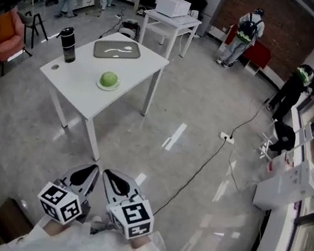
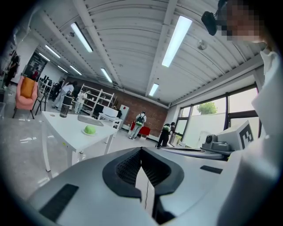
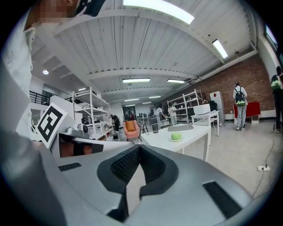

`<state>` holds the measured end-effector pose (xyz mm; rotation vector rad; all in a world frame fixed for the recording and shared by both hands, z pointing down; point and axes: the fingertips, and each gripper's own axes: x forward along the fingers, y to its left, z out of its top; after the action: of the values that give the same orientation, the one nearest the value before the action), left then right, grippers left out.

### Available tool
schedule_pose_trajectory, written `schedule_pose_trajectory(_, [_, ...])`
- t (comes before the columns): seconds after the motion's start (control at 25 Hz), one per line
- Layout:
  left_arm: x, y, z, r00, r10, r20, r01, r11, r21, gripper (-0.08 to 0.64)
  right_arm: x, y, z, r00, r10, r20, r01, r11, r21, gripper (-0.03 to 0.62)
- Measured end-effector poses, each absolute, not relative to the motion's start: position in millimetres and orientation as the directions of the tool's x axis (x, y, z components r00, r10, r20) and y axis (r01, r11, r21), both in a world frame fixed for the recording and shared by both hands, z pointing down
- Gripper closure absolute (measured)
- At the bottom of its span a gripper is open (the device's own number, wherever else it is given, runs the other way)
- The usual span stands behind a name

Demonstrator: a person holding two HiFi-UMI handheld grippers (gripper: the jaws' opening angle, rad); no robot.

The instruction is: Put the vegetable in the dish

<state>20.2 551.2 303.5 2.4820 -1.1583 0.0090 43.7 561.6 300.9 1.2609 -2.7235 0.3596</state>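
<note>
A round green vegetable (image 1: 109, 79) sits on a small pale plate near the front edge of a white table (image 1: 77, 88). Further back on that table lies a grey dish (image 1: 117, 49) with something white in it. Both grippers hang close to my body, well short of the table. My left gripper (image 1: 94, 168) is shut and holds nothing; my right gripper (image 1: 106, 173) beside it is shut and holds nothing too. The vegetable (image 2: 90, 129) shows far off to the left in the left gripper view, beyond my left gripper (image 2: 141, 151). It shows small as well past my right gripper (image 3: 139, 148), the vegetable (image 3: 176, 136) on the table's corner.
A black bottle (image 1: 68, 44) stands at the table's left end. Behind is a second white table with a white box (image 1: 172, 5). A cable (image 1: 208, 160) and power strip (image 1: 227, 138) cross the floor at right. An orange chair (image 1: 5, 32) is at left; several people stand at the back.
</note>
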Motion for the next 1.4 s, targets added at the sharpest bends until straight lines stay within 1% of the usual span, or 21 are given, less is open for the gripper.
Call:
schedule_pose_trajectory(0.32, [28, 564, 322, 0.64, -0.743, 0.197, -0.749, -0.545, 0.377, 0.552, 54, 574, 317, -0.672, -0.712, 0.201, -0.74, 0.637, -0.217, 0.58])
schedule_pose_trajectory(0.56, [26, 542, 333, 0.653, -0.728, 0.209, -0.735, -0.543, 0.405, 0.552, 57, 552, 330, -0.689, -0.694, 0.208, -0.722, 0.636, -0.272, 0.58])
schedule_pose_trajectory(0.88, [16, 441, 332, 0.698, -0.687, 0.202, -0.699, -0.592, 0.401, 0.552, 46, 455, 330, -0.633, -0.745, 0.212, -0.773, 0.589, -0.238, 0.58])
schedule_pose_trajectory(1.08, [-2, 370, 321, 0.711, -0.676, 0.193, -0.684, -0.604, 0.409, 0.552, 36, 385, 312, -0.588, -0.783, 0.206, -0.808, 0.555, -0.198, 0.58])
schedule_pose_trajectory(1.4, [-33, 281, 302, 0.735, -0.658, 0.166, -0.665, -0.649, 0.37, 0.552, 8, 290, 293, -0.544, -0.821, 0.173, -0.836, 0.514, -0.192, 0.58])
